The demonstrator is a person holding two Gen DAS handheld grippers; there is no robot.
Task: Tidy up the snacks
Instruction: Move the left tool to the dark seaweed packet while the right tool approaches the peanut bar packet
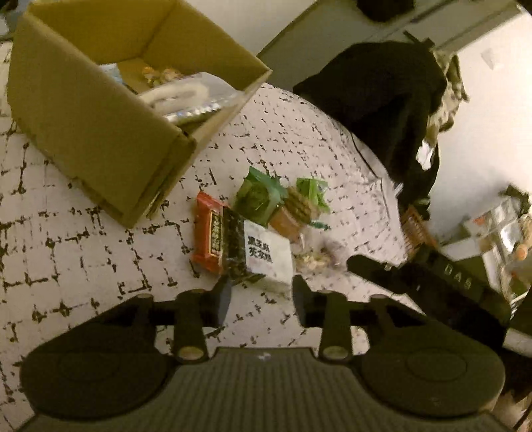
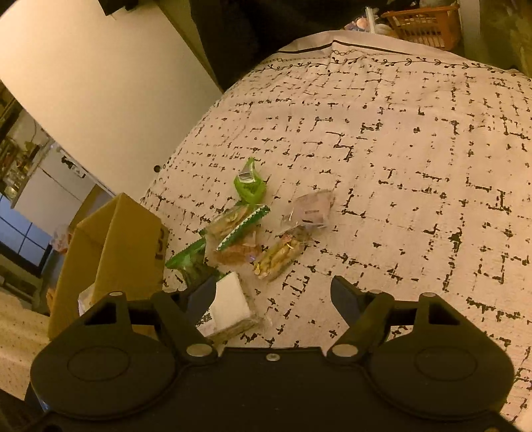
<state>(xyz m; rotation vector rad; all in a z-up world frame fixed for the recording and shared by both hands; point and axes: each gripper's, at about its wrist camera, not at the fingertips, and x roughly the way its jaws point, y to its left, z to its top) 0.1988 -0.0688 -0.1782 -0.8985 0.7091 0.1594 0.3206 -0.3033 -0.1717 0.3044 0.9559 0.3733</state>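
Note:
A pile of snack packets lies on the patterned tablecloth [image 1: 83, 252]. In the left wrist view I see an orange packet [image 1: 209, 237], a black-and-white packet [image 1: 257, 254], a green packet [image 1: 257, 196], a biscuit packet [image 1: 294, 209] and a clear nut bag [image 1: 316, 256]. My left gripper [image 1: 261, 300] is open and empty, just short of the black-and-white packet. The right gripper body [image 1: 429, 275] shows at the right. In the right wrist view, my right gripper [image 2: 274, 299] is open and empty above the cloth, near the nut bag [image 2: 279, 257] and white packet [image 2: 229, 304].
An open cardboard box [image 1: 99, 133] stands at the back left and holds several packets [image 1: 186, 96]. It also shows in the right wrist view [image 2: 109, 252]. A dark garment [image 1: 382, 99] hangs past the table's far edge. An orange basket [image 2: 422, 23] stands beyond the table.

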